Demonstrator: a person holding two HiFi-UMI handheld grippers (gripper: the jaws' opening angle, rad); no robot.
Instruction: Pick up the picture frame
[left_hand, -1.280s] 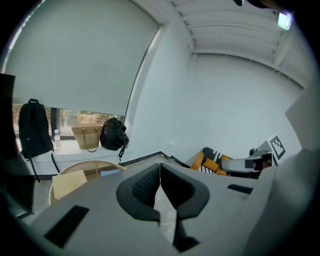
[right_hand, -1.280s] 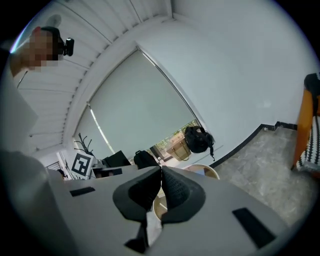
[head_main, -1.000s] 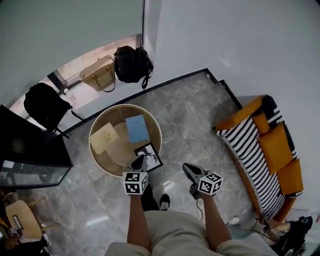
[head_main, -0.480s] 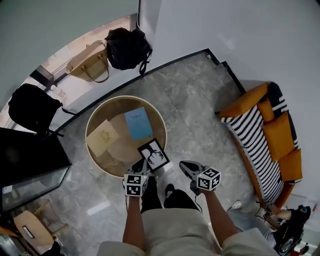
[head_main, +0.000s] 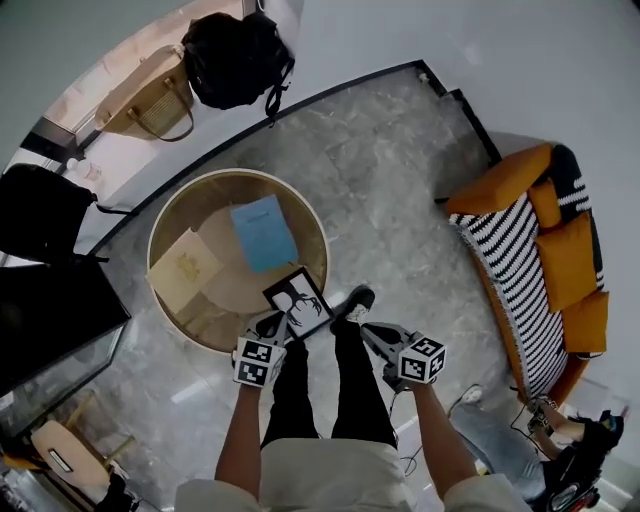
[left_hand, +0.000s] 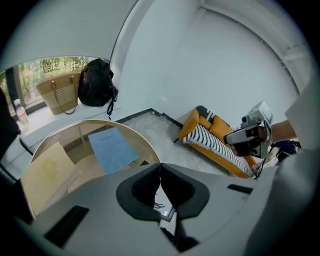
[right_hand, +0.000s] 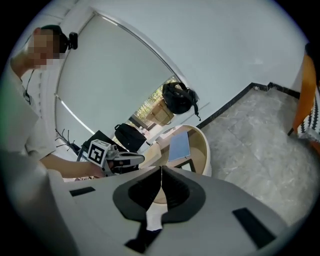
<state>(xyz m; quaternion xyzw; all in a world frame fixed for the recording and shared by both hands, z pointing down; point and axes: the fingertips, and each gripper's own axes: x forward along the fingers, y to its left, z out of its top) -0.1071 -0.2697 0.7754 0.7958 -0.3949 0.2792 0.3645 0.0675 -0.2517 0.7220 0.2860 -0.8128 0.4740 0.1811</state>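
The picture frame (head_main: 298, 303), black with a white drawing, lies flat at the near right rim of the round wooden table (head_main: 315, 235). My left gripper (head_main: 270, 324) is shut and empty, its tips right beside the frame's near left corner; whether they touch it I cannot tell. In the left gripper view a strip of the frame (left_hand: 162, 206) shows below the closed jaws. My right gripper (head_main: 371, 335) is also shut and empty, out over the floor to the right of the frame. The right gripper view looks across at the frame (right_hand: 186, 164) and the left gripper (right_hand: 131, 160).
A blue book (head_main: 262, 232) and a tan booklet (head_main: 185, 268) also lie on the table. My shoe (head_main: 358, 300) stands close to the table's edge. An orange and striped sofa (head_main: 540, 270) is at the right, bags (head_main: 232, 55) on the sill, a dark cabinet (head_main: 50, 320) at the left.
Both grippers have come down, and the left one has closed in on the frame's near corner. A foot has stepped forward beside the table. Both stay shut.
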